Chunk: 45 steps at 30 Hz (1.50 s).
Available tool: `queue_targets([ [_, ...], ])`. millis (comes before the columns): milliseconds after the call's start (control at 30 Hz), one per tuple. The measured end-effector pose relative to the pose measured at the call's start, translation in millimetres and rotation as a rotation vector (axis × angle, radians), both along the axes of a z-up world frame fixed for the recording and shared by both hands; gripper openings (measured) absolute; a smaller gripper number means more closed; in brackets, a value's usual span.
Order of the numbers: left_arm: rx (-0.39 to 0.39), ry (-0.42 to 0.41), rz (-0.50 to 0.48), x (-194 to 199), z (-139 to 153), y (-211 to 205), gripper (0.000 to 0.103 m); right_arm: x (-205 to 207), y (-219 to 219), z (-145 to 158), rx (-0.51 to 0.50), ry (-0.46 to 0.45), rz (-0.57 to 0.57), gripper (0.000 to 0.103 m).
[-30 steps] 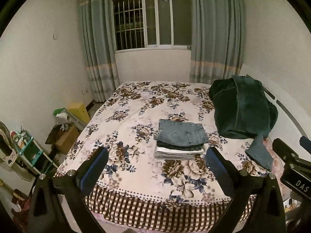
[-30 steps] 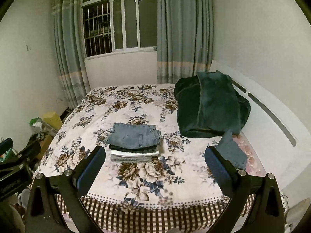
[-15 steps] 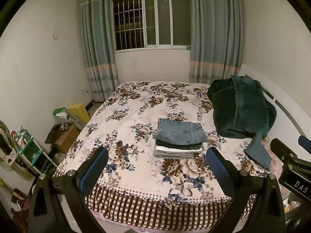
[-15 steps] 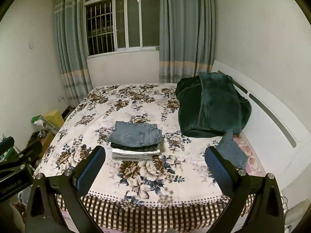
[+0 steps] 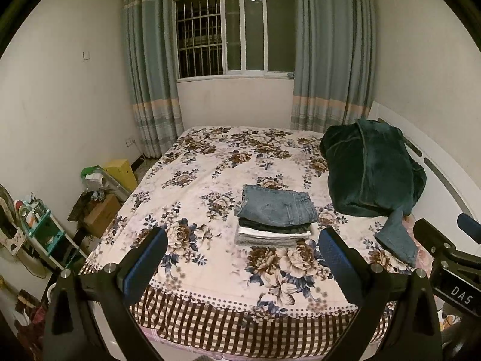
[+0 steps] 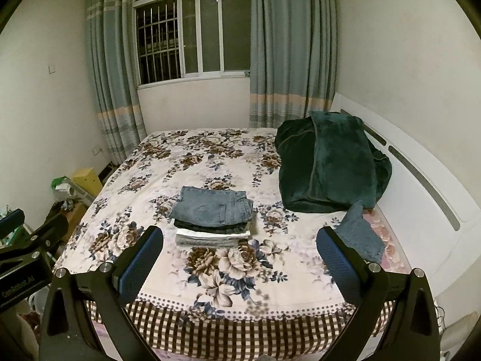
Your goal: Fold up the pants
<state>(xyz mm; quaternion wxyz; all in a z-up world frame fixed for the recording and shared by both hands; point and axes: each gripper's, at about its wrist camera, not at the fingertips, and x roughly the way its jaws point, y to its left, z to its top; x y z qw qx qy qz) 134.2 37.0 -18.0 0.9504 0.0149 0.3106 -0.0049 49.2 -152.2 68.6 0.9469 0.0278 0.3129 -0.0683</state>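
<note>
Floral bed (image 5: 210,162): folded jeans (image 5: 278,207) atop neat clothes stack (image 5: 272,234).

Black angular fingers (image 5: 339,258) with blue dimpled pads, silver screws, white "DAS" and "GenRobot.AI" lettering.

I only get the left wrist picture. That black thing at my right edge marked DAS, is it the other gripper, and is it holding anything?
Observer: Yes. The right wrist view shows the right gripper wide open, with nothing between its fingers.
Operator: Does that view catch this gripper too?
Observer: Only the side of the left gripper, at its left edge, lettered GenRobot.AI.
</note>
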Motion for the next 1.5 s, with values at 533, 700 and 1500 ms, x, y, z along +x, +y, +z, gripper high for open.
queue_targets([
  [533,0.003,-0.009,0.017,3,6,-2,0.103,16,4,-1,0.017,-0.003,0.040,0.103],
  [700,0.000,-0.011,0.014,3,8,-5,0.103,17,2,-4,0.017,-0.002,0.040,0.103],
  [1500,-0.004,-0.016,0.012,9,13,-8,0.103,17,5,-6,0.022,-0.004,0.035,0.103],
])
